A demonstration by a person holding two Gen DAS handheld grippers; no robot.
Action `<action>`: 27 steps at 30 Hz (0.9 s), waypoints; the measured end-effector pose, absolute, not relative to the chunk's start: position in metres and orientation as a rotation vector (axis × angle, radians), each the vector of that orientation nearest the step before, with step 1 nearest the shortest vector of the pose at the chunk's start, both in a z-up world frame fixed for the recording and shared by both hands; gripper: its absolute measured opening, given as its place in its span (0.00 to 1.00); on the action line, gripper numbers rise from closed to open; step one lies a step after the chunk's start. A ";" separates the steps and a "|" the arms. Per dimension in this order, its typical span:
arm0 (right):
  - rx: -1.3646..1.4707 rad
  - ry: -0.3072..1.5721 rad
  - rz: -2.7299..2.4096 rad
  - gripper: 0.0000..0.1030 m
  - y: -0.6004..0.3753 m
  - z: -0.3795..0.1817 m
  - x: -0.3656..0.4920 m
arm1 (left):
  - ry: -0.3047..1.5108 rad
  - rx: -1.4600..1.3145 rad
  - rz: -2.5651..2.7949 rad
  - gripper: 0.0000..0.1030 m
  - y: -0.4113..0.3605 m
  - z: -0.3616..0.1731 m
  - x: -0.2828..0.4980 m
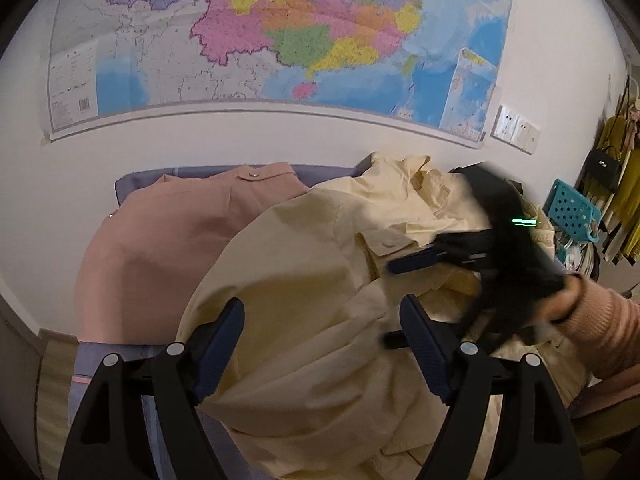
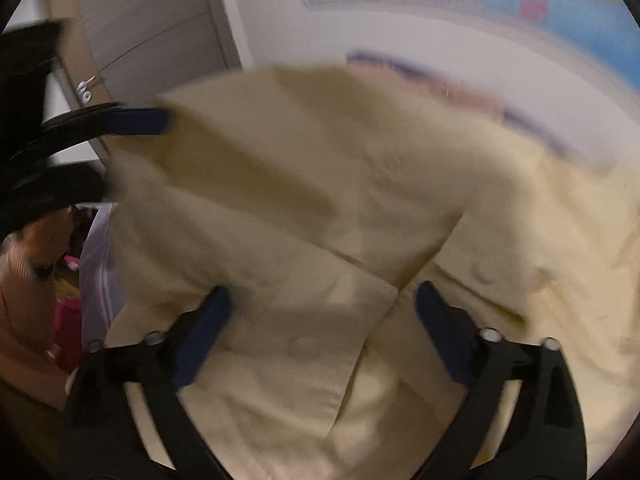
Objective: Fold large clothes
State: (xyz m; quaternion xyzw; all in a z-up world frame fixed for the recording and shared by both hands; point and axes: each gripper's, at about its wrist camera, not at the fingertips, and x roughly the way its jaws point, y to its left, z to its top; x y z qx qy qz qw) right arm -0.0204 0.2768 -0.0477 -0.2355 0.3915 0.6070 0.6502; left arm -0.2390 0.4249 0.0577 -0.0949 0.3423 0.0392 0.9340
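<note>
Left gripper [image 1: 322, 346] and right gripper [image 2: 322, 330], both with jaws spread and pinching nothing, above the cream jacket [image 1: 304, 280], which lies beneath and ahead of both; pink garment [image 1: 168, 236] beyond-left.

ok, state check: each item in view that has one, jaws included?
cream garment: unfolded, rumpled, spread over the bed, partly covering the pink one
pink garment: lying flat, folded, near the wall
left gripper: jaws open, over the cream fabric, nothing gripped
right gripper: jaws open wide, cream fabric below, not pinched
wall map: hanging flat on the wall
</note>
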 end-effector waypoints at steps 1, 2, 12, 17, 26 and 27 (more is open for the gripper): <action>-0.495 0.944 1.396 0.90 0.281 -0.056 -0.014 | 0.692 -0.195 0.083 0.78 0.425 0.059 -0.243; -0.472 0.968 1.420 0.85 0.282 -0.063 -0.011 | 0.687 -0.200 0.081 0.79 0.425 0.060 -0.246; -0.287 0.780 1.516 0.15 0.223 0.046 -0.005 | 0.608 -0.219 0.089 0.79 0.432 0.079 -0.261; -0.145 0.658 1.357 0.14 0.126 0.126 0.041 | 0.515 -0.243 0.032 0.79 0.427 0.100 -0.264; -0.030 0.846 0.891 0.01 -0.033 0.081 0.106 | 0.716 -0.182 -0.080 0.79 0.375 0.050 -0.193; -0.013 0.876 0.869 0.01 -0.040 0.069 0.110 | 0.751 -0.166 -0.083 0.79 0.367 0.043 -0.183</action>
